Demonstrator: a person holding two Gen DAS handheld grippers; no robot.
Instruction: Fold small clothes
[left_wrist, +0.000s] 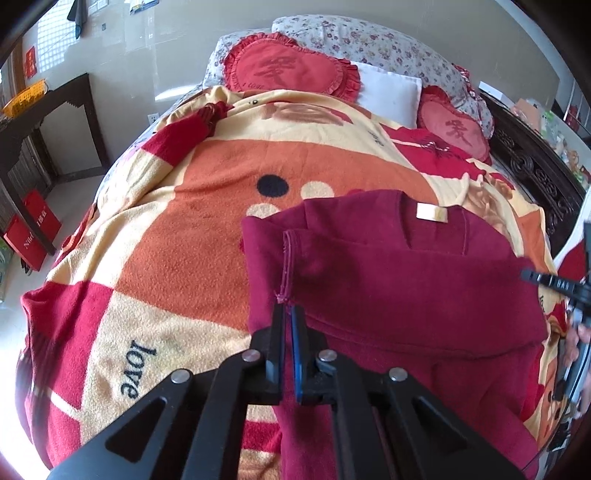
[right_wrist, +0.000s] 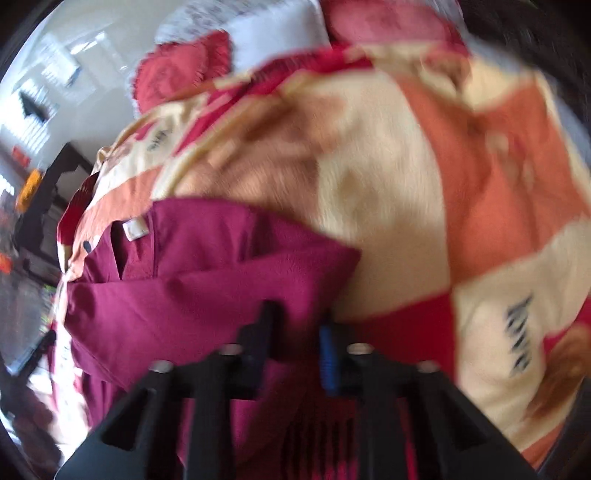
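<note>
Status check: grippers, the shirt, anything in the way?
Left gripper shut on maroon shirt, pinching the sleeve hem. Right gripper at the shirt's other side; view blurred, grip unclear. Shirt partly folded on blanket. Nothing obstructing.

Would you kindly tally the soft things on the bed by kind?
Heart cushions: 2
White pillow: 1
Floral pillows: 1 long bank
Blanket: 1
Maroon shirt: 1, pinched by the left gripper
Total: 6
</note>
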